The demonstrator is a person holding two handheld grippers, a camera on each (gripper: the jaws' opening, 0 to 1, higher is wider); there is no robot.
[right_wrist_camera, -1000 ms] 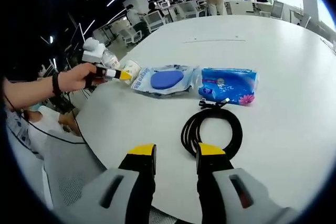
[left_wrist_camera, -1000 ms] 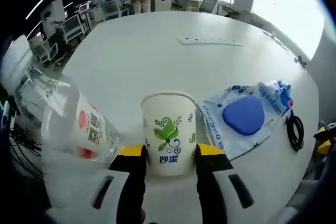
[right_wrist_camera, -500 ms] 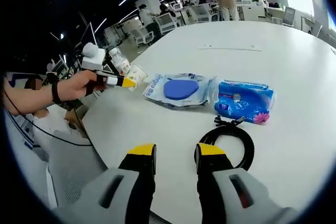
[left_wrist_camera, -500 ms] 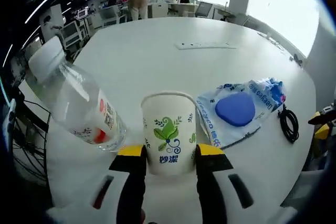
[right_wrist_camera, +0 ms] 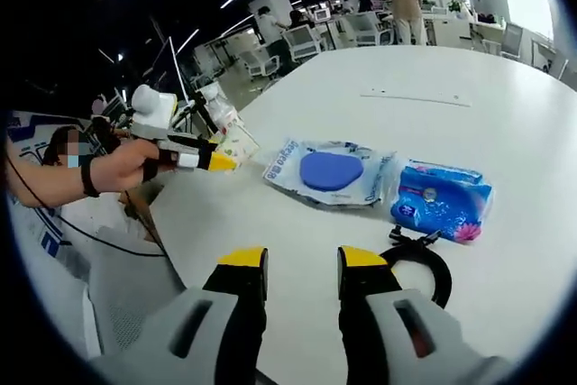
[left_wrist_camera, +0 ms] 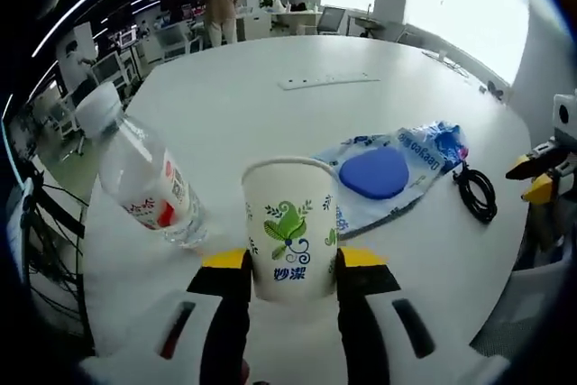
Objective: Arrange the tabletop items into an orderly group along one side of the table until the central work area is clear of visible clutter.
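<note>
Gripping a white paper cup (left_wrist_camera: pixel 290 227) with green leaf print, left jaws clamp; right jaws gape empty.

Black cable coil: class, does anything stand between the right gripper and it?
Nothing visible does. The right gripper is open and empty, with the black cable coil just beyond its jaws on the bare white table.

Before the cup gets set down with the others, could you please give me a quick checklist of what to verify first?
1. Left claw shut on the cup: ok.
2. Cup upright in the grip: ok.
3. Cup empty: cannot tell, its inside is hidden.
4. Bare table beyond the cup, between bottle and blue pouch: ok.
5. Right claw open, holding nothing: ok.
6. Cable tidied: not ok, it lies loose by the tissue pack.
</note>
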